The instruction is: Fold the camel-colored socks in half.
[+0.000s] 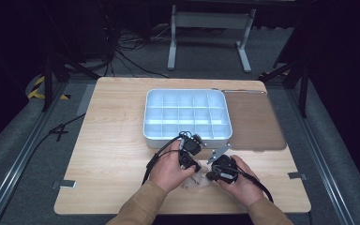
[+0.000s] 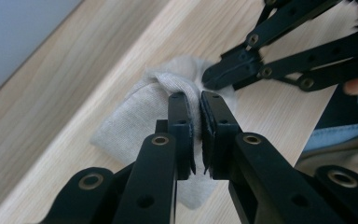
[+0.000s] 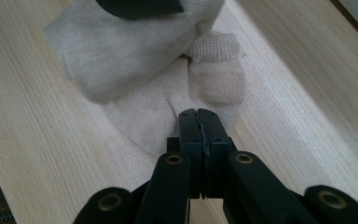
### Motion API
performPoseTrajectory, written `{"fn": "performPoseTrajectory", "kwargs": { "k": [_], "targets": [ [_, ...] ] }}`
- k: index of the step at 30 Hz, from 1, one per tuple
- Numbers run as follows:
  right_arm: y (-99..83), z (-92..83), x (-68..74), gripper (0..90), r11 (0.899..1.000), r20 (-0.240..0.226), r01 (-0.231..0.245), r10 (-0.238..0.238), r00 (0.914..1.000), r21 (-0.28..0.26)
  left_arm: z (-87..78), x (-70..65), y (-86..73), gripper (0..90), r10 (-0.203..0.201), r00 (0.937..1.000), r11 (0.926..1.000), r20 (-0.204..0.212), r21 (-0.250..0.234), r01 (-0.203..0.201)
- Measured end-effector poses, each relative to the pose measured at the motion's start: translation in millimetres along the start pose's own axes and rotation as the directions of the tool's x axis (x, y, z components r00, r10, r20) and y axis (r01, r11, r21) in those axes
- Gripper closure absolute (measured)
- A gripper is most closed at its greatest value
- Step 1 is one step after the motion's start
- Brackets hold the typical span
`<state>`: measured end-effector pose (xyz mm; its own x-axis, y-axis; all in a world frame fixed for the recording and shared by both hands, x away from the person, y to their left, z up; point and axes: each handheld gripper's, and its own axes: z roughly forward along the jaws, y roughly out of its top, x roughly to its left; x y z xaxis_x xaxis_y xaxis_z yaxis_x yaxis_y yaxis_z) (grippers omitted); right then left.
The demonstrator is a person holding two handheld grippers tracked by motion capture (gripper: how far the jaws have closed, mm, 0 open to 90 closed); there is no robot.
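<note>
Here a beige sock (image 3: 135, 88) is being folded: it lies bunched just ahead of the clenched right gripper (image 3: 198, 116), cloth pinched by the left gripper (image 2: 200, 109). Next, a tuck is probably required.

High view: table (image 1: 122, 140) evenly lit from overhead, light wood bright, no hard glare. Surrounding floor and room fall off into near black; corners heavily dark. White compartment tray (image 1: 187, 115) reads slightly bluish, mild sheen on its rim. Shadows under the hands soft and short. Overall image soft, low detail. Left gripper view: daylight-toned, black jaws in the foreground slightly blurred, beige sock (image 2: 140, 107) sharper; pale grey-blue area at the upper left washed out. Right gripper view: bright, wood grain crisp, upper sock folds soft, bottom left corner dark.
</note>
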<state>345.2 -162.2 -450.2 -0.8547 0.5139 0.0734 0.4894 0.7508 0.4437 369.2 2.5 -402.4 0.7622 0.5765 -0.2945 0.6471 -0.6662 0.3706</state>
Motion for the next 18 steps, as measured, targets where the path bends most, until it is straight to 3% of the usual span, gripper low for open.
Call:
{"fn": "performPoseTrajectory", "kwargs": {
  "k": [2,7,13,14,16,18],
  "targets": [
    [-1.0,-0.1,-1.3,90.0,1.000,-0.008,-0.008,0.008,0.9999,-0.007,0.6,-2.0,1.0,83.3,0.005,0.9999,0.9997,0.014,-0.022,-0.005],
    [-2.5,-0.1,-1.8,90.0,1.000,-0.010,-0.013,0.012,0.9999,-0.018,10.7,3.8,-1.4,82.8,0.002,0.9999,1.0000,0.013,-0.008,-0.002],
    [-3.0,-0.6,-2.2,89.4,1.000,-0.013,-0.005,0.005,0.9999,-0.020,14.5,2.6,-2.7,77.9,0.023,0.9982,0.9993,0.055,-0.032,-0.021],
    [-3.2,-0.8,-1.9,88.4,1.000,-0.010,-0.004,0.003,0.9999,-0.023,12.0,3.2,-3.8,74.9,0.032,0.9974,0.9985,0.065,-0.046,-0.029],
    [-3.6,-3.2,0.5,80.3,1.000,0.021,0.005,-0.005,0.9998,-0.022,6.8,2.1,-6.6,65.7,0.042,0.9982,0.9954,0.043,-0.088,-0.038],
    [-4.2,-7.3,0.8,79.1,0.999,0.058,0.004,-0.002,0.9983,-0.032,-2.2,0.0,-8.9,64.0,0.053,0.9981,0.9921,0.033,-0.115,-0.049]
  ]
}}
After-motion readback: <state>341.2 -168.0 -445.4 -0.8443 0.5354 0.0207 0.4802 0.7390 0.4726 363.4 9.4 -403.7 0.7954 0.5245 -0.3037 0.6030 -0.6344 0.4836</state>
